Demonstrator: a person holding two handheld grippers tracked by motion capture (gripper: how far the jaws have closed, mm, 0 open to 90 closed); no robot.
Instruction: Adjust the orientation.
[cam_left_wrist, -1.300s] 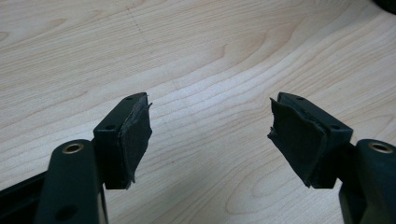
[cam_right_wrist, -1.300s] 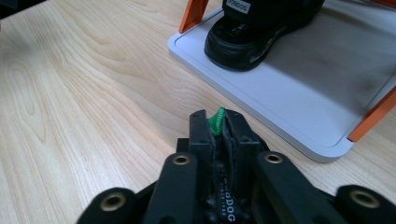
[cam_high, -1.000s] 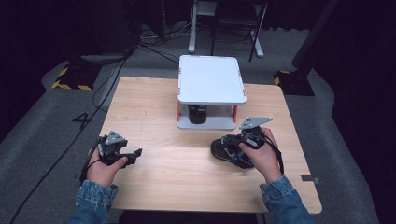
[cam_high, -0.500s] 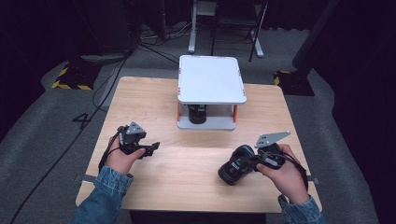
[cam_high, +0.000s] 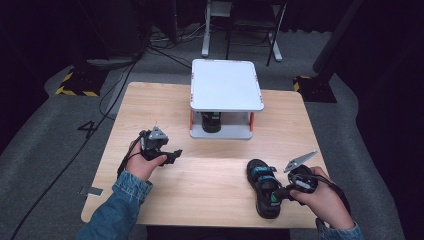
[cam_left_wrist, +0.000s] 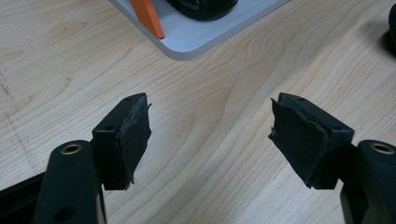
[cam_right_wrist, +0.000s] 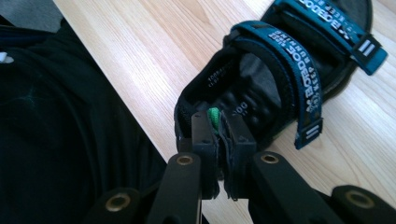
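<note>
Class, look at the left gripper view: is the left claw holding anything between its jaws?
No: the left claw stands open, with bare light wooden table showing between its jaws.

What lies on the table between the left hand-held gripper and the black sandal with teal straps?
Nothing: in the high view, bare wooden tabletop separates the left hand-held gripper from the sandal, whose heel tab the right hand-held gripper pinches.

A: What is the person wearing?

B: Blue denim sleeves with turned-back cuffs on both forearms.

A: And the left gripper?

B: Black body, a grey three-cornered plate on top, a black cable at the wrist. Its fingers are black blocks faced with frayed dark padding, on arms with brass-coloured bushings.

A: The right gripper?

B: Same build: grey plate, black cable, brass bushings, worn pads.
</note>
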